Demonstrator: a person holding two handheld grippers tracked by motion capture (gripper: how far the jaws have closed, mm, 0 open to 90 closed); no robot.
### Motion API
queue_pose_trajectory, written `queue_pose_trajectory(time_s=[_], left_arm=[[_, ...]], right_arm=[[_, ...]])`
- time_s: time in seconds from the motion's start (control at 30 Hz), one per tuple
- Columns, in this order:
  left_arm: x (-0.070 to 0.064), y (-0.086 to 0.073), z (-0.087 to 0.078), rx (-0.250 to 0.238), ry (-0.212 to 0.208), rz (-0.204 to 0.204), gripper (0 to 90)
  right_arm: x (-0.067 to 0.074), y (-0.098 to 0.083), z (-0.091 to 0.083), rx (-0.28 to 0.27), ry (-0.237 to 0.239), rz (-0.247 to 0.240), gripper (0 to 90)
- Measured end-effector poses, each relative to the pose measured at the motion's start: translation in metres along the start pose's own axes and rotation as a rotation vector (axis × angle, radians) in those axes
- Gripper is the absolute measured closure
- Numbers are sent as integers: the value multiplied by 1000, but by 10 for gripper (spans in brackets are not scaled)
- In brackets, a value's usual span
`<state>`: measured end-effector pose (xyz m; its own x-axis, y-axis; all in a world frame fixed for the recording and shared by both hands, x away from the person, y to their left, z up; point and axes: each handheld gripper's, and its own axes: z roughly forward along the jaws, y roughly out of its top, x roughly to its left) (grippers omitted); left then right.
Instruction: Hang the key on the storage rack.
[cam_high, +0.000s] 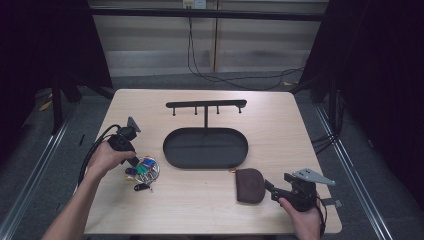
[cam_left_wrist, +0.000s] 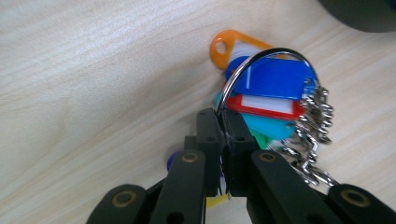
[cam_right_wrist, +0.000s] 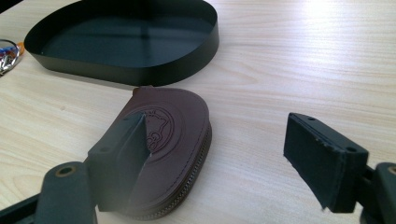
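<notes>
A bunch of keys with coloured plastic tags (cam_high: 145, 169) lies on the wooden table at the left. In the left gripper view its metal ring (cam_left_wrist: 261, 56) carries blue (cam_left_wrist: 275, 77), orange (cam_left_wrist: 229, 44) and red (cam_left_wrist: 264, 107) tags and a chain (cam_left_wrist: 313, 126). My left gripper (cam_high: 136, 162) (cam_left_wrist: 223, 121) is shut on that ring, its pads pinching the wire. A brown leather pouch (cam_high: 250, 185) (cam_right_wrist: 173, 126) lies flat at the front right. My right gripper (cam_high: 270, 187) (cam_right_wrist: 219, 144) stands open just behind it, one jaw over the pouch's edge and the other over bare table.
A black oval tray (cam_high: 172, 157) (cam_right_wrist: 140, 70) sits in the middle of the table, with a black hook rack (cam_high: 206, 104) rising behind it. A black key fob (cam_high: 141, 187) lies in front of the bunch. Cables run over the floor beyond the table.
</notes>
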<state>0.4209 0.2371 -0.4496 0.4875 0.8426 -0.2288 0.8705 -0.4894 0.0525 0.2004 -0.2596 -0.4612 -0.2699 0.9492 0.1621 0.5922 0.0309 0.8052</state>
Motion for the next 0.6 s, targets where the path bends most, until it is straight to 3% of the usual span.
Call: queue_pose_trajectory(time_s=[0.3, 0.37, 0.6], left_arm=[[-17, -3, -21, -29, -9, 49, 877], [-23, -4, -27, -30, -5, 75, 877], [-30, -6, -38, -47, -7, 69, 880]], right_arm=[[1, 0, -1, -8, 9, -3, 195], [1, 0, 0, -14, 12, 4, 186], [1, 0, -1, -19, 20, 2, 174]])
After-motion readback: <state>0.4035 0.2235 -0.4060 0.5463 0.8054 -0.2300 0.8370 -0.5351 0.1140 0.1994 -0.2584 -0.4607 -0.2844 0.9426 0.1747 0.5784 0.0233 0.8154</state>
